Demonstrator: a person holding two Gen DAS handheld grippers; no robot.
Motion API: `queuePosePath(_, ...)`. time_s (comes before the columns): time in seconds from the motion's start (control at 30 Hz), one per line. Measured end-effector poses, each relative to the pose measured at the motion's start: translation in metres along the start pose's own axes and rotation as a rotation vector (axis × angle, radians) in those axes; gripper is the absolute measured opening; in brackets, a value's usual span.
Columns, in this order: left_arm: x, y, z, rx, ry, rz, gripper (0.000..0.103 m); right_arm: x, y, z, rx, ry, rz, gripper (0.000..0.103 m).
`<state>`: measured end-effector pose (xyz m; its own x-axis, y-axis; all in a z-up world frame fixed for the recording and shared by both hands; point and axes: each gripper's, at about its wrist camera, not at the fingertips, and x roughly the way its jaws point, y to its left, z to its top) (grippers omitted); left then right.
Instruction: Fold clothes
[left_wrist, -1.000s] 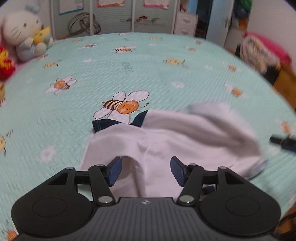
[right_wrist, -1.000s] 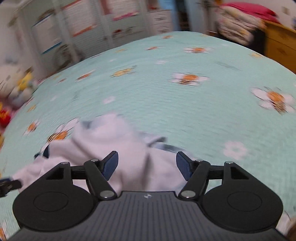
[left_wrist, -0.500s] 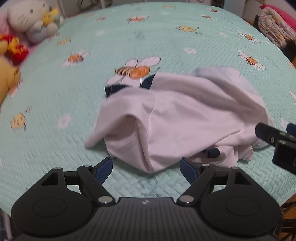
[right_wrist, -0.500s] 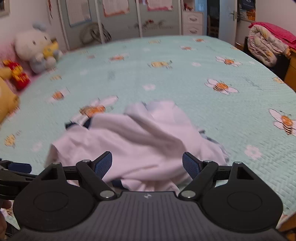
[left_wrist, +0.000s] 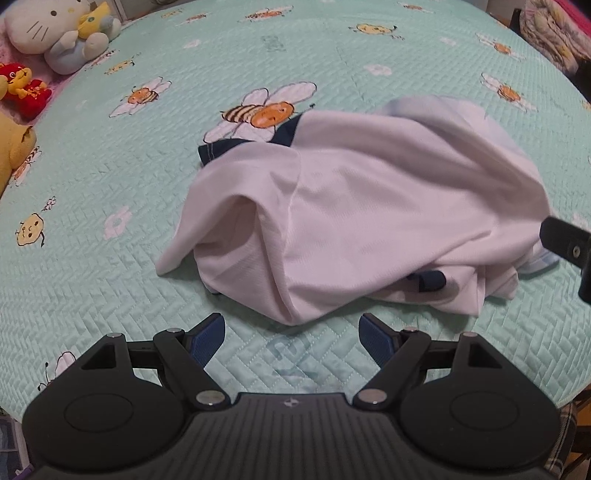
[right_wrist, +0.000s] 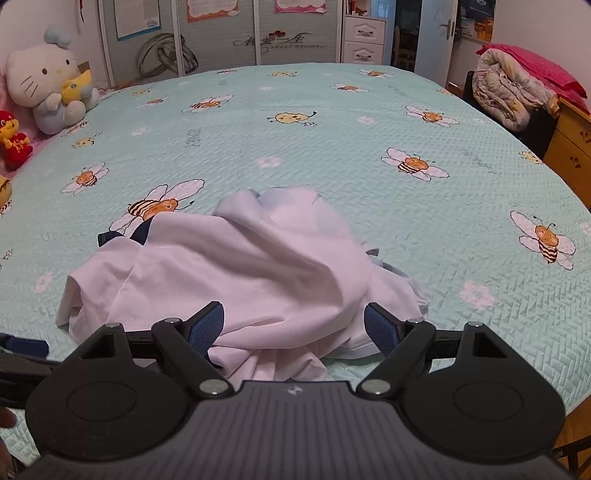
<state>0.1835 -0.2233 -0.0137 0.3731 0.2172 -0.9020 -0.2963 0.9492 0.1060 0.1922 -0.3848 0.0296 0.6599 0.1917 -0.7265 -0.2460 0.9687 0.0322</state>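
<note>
A crumpled white garment (left_wrist: 369, 221) lies in a heap on the mint-green bed cover (left_wrist: 110, 277) printed with bees and daisies, near the front edge of the bed and well short of its middle. The left wrist view looks steeply down: the left tongs (left_wrist: 293, 339) stand spread with bare cover between the blue pads, just short of the heap's near fold and not touching it. This view alone shows the navy trim (left_wrist: 221, 149) poking out at the far left of the heap beside a large printed bee (left_wrist: 264, 112), a second dark navy piece (left_wrist: 430, 280) tucked under the near right edge, and part of the right tongs (left_wrist: 565, 243) entering from the right edge beside the cloth. The right wrist view looks more level and takes in the room: the right tongs (right_wrist: 293, 332) are spread wide, cloth lying below and between the pads with no pinch on it. Only here appear the grey wardrobe doors (right_wrist: 221, 37) behind the bed, a white drawer unit (right_wrist: 364, 33), a rolled quilt (right_wrist: 513, 92) on the right and a wooden cabinet (right_wrist: 572, 147). The white cat plush (right_wrist: 44, 81) and the red toy (right_wrist: 14, 140) sit at the bed's left edge in both views; a yellow plush (left_wrist: 13, 155) shows clearly only from the left wrist.
</note>
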Motion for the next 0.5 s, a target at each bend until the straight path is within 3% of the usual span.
queuePosePath(0.2,-0.0041,-0.0045,-0.0005,0.020,-0.010,0.013,0.083,0.0002,-0.0016,-0.0017,0.004,0.013,0.039,0.083)
queuePosePath(0.5,-0.0056,-0.0057,-0.0017,0.025,-0.019,0.023,0.083,-0.0031,0.0020,-0.0013,-0.001,0.005,0.029,0.083)
